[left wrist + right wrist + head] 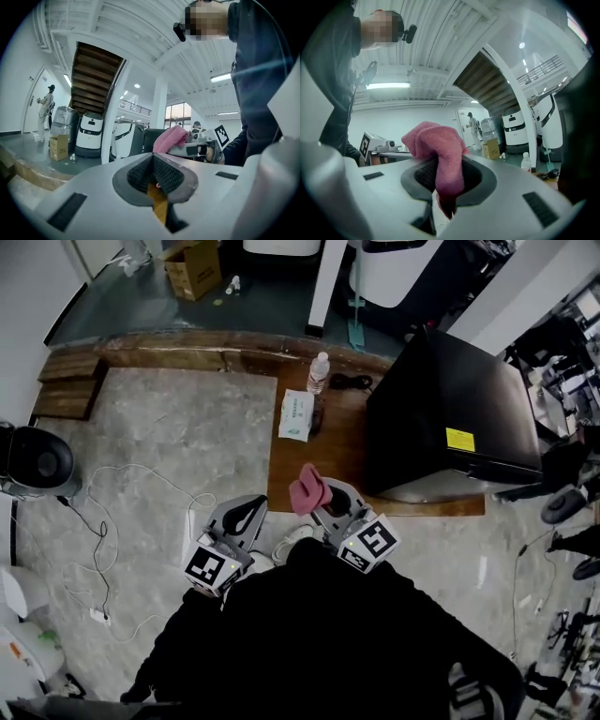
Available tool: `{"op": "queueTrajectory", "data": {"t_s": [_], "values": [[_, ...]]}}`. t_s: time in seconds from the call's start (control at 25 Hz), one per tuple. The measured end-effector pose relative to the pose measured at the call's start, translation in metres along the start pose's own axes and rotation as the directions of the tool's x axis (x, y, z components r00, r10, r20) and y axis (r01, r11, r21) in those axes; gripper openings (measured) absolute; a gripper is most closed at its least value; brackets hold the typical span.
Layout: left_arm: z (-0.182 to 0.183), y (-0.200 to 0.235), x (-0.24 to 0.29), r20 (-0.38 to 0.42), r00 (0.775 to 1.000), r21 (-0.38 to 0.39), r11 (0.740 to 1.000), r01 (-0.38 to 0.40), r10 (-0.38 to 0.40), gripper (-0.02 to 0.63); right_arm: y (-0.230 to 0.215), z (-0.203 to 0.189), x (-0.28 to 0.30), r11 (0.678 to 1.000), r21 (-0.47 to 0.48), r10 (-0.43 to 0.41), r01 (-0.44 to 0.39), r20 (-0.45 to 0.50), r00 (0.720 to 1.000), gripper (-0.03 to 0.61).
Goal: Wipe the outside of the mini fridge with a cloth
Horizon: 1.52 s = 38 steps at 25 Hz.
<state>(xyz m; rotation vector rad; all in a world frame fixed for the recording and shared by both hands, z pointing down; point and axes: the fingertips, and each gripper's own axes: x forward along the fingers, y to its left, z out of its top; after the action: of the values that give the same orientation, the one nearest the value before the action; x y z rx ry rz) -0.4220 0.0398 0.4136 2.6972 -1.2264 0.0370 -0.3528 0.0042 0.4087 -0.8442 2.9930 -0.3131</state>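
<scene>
The black mini fridge [450,413] stands on a wooden table [292,465], its top bearing a yellow sticker. My right gripper [323,502] is shut on a pink cloth [307,489], held near the table's front edge, left of the fridge. In the right gripper view the pink cloth [440,157] is pinched between the jaws and bulges above them. My left gripper [242,514] hangs over the floor to the left of the table, jaws closed on nothing; its own view shows the pads [161,176] meeting and the cloth [171,138] beyond.
A water bottle [319,373] and a pack of wipes [296,415] lie on the table left of the fridge. White cables [122,521] trail over the marble floor. A black fan [37,460] stands at far left. A cardboard box [194,268] sits at the back.
</scene>
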Motion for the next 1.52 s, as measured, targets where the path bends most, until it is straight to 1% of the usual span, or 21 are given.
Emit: {"op": "queueTrajectory", "data": {"t_s": [0.2,0.28,0.36,0.44,0.52,0.6,0.64,0.72,0.76,0.84,0.92,0.96,1.04,1.12,1.2,1.24,1.28,1.36,1.44,1.52], "values": [[0.022,0.012,0.062,0.011,0.994,0.057,0.993,0.105,-0.106,0.006,-0.047,0.015,0.005,0.997,0.012,-0.074,0.074,0.053,0.996,0.077],[0.027,0.017,0.083,-0.014,0.991,0.081,0.987,0.137,-0.136,0.006,-0.07,0.019,0.009,0.994,0.023,-0.111,0.11,0.078,0.991,0.075],[0.029,0.023,0.104,-0.053,0.987,0.078,0.985,0.153,-0.149,0.006,-0.094,0.024,0.01,0.988,0.037,-0.15,0.148,0.094,0.984,0.075],[0.032,0.028,0.125,-0.071,0.984,0.076,0.983,0.168,-0.163,0.006,-0.12,0.028,0.011,0.98,0.077,-0.19,0.183,0.106,0.976,0.075],[0.034,0.035,0.148,-0.073,0.98,0.108,0.975,0.192,-0.185,0.006,-0.145,0.032,0.014,0.969,0.13,-0.224,0.208,0.123,0.967,0.075],[0.036,0.04,0.171,-0.081,0.973,0.135,0.965,0.224,-0.215,0.006,-0.168,0.037,0.018,0.956,0.165,-0.269,0.244,0.145,0.952,0.075],[0.038,0.043,0.183,-0.086,0.968,0.144,0.959,0.246,-0.235,0.006,-0.18,0.04,0.02,0.945,0.189,-0.299,0.268,0.161,0.941,0.075],[0.046,0.049,0.208,-0.093,0.954,0.157,0.942,0.297,-0.285,0.006,-0.206,0.048,0.021,0.911,0.261,-0.375,0.32,0.197,0.906,0.075],[0.049,0.053,0.221,-0.094,0.946,0.162,0.933,0.323,-0.311,0.006,-0.219,0.052,0.021,0.889,0.299,-0.417,0.347,0.215,0.883,0.075],[0.055,0.062,0.249,-0.091,0.927,0.172,0.911,0.374,-0.363,0.006,-0.248,0.062,0.019,0.841,0.359,-0.503,0.405,0.246,0.828,0.075],[0.061,0.072,0.276,-0.087,0.905,0.181,0.887,0.426,-0.417,0.006,-0.276,0.072,0.017,0.79,0.416,-0.582,0.451,0.276,0.765,0.076],[0.065,0.076,0.288,-0.086,0.892,0.185,0.873,0.451,-0.443,0.006,-0.29,0.078,0.015,0.761,0.449,-0.621,0.469,0.292,0.728,0.075],[0.074,0.082,0.311,-0.082,0.861,0.196,0.839,0.507,-0.502,0.006,-0.315,0.091,0.007,0.699,0.505,-0.698,0.507,0.326,0.638,0.075],[0.083,0.086,0.334,-0.078,0.825,0.205,0.801,0.563,-0.56,0.006,-0.34,0.104,-0.005,0.634,0.557,-0.765,0.536,0.354,0.538,0.076],[0.09,0.089,0.352,-0.075,0.792,0.204,0.768,0.607,-0.606,0.006,-0.361,0.111,-0.016,0.573,0.619,-0.816,0.538,0.367,0.446,0.075],[0.094,0.09,0.36,-0.072,0.777,0.202,0.754,0.625,-0.625,0.006,-0.37,0.113,-0.02,0.55,0.648,-0.833,0.527,0.374,0.409,0.076],[0.097,0.09,0.367,-0.067,0.765,0.201,0.743,0.639,-0.64,0.006,-0.378,0.116,-0.024,0.538,0.672,-0.841,0.509,0.386,0.379,0.077],[0.104,0.09,0.379,-0.055,0.745,0.192,0.726,0.661,-0.664,0.006,-0.391,0.123,-0.028,0.537,0.702,-0.843,0.467,0.422,0.335,0.075],[0.109,0.087,0.39,-0.044,0.727,0.183,0.71,0.68,-0.685,0.006,-0.402,0.127,-0.037,0.532,0.721,-0.847,0.444,0.449,0.284,0.076],[0.112,0.083,0.399,-0.039,0.706,0.18,0.69,0.701,-0.707,0.006,-0.412,0.126,-0.049,0.514,0.744,-0.857,0.427,0.461,0.229,0.075]]}}
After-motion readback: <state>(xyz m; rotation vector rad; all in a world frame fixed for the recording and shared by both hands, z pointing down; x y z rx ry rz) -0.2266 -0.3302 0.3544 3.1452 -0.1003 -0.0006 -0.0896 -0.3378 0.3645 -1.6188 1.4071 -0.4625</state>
